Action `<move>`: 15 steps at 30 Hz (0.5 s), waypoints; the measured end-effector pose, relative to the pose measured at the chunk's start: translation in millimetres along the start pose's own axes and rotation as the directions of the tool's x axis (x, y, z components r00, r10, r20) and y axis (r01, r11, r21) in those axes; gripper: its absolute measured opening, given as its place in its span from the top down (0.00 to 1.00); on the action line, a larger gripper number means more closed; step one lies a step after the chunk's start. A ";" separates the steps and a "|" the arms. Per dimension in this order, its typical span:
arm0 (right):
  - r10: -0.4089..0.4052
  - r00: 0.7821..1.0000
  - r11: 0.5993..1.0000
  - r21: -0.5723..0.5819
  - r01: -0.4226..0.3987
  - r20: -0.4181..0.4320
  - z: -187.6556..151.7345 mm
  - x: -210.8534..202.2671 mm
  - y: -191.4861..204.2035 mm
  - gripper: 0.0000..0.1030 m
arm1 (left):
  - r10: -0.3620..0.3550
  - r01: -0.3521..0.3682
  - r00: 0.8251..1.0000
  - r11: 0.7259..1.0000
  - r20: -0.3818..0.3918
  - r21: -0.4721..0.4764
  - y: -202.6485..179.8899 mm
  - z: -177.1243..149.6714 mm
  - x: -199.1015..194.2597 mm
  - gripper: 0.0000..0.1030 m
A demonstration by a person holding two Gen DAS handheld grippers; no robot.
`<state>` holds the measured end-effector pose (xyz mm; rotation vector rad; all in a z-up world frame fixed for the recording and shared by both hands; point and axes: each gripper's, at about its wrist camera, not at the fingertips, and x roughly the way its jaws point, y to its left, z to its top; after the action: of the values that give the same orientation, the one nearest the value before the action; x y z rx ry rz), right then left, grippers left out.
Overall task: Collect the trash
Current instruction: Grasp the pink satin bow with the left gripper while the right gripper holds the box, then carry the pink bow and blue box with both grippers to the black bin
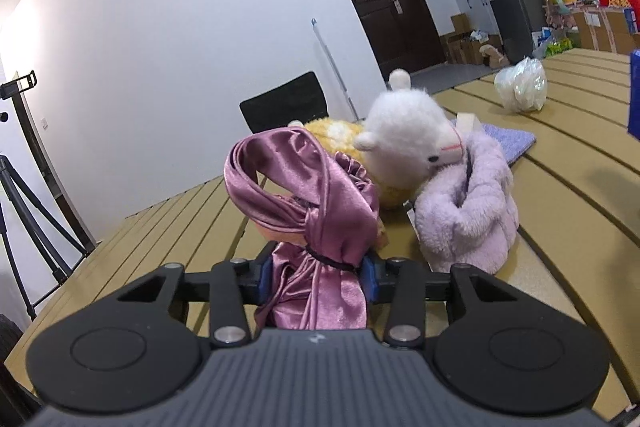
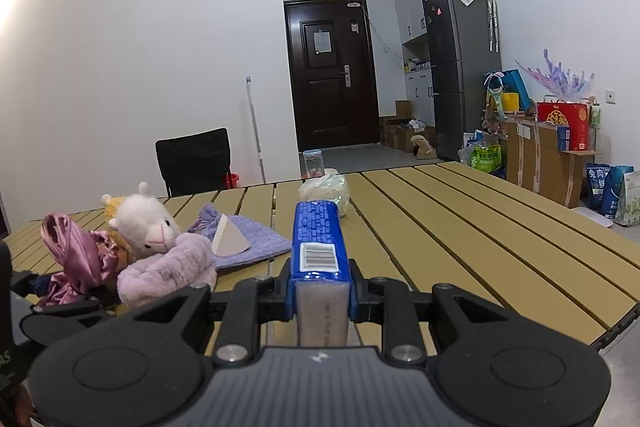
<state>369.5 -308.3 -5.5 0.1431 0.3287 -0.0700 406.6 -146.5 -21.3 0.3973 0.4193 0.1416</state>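
The left gripper (image 1: 320, 277) has its jaws clenched on the purple satin cloth (image 1: 320, 203) just beside the white plush llama (image 1: 408, 143); the right gripper (image 2: 318, 297) grips the blue packet (image 2: 318, 239); the crumpled plastic bag (image 1: 520, 89) beyond the llama still waits on the desk (image 1: 560, 187), so collecting looks partway done.

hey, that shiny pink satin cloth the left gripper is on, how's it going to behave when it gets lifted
The satin cloth looks floppy: it folds and loops, so loose ends would probably hang and drag. Its glossy sheen suggests it's slippery, though the left gripper pinches a bunched, tied part, which should hold. Probably light.
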 end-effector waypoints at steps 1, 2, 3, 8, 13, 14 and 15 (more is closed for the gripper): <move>0.001 1.000 1.000 0.000 -0.001 0.001 -0.2 -0.2 0.3 0.78 | -0.004 0.004 1.000 1.000 0.008 -0.002 1.4 0.0 -2.7 0.61; 0.003 1.000 1.000 -0.001 -0.003 0.001 -0.5 -0.7 0.9 0.78 | -0.006 0.006 1.000 1.000 0.016 -0.001 2.4 -0.2 -5.7 0.61; 0.005 1.000 1.000 -0.001 -0.005 0.001 -0.7 -1.0 1.5 0.78 | -0.006 0.006 1.000 1.000 0.023 0.000 4.2 -0.1 -8.9 0.61; 0.021 1.000 1.000 -0.009 -0.021 0.007 -2.1 -7.4 5.4 0.78 | -0.024 0.023 0.998 1.000 0.065 0.008 12.0 0.8 -26.3 0.61; 0.059 0.998 0.998 -0.012 -0.059 0.012 -2.7 -17.6 12.5 0.78 | -0.053 0.053 0.993 0.999 0.110 -0.002 22.1 0.3 -48.7 0.61; 0.065 0.998 0.998 -0.015 -0.065 0.016 -2.8 -20.3 14.7 0.78 | -0.056 0.058 0.992 0.998 0.115 -0.013 25.4 -0.4 -53.5 0.61; 0.073 0.997 0.997 -0.017 -0.073 0.019 -3.0 -23.2 16.6 0.78 | -0.060 0.064 0.991 0.998 0.122 -0.025 29.2 -0.8 -59.3 0.61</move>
<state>348.2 -290.5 1.4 0.1378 0.3041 0.0033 351.1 -132.3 11.6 0.3617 0.3094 0.0626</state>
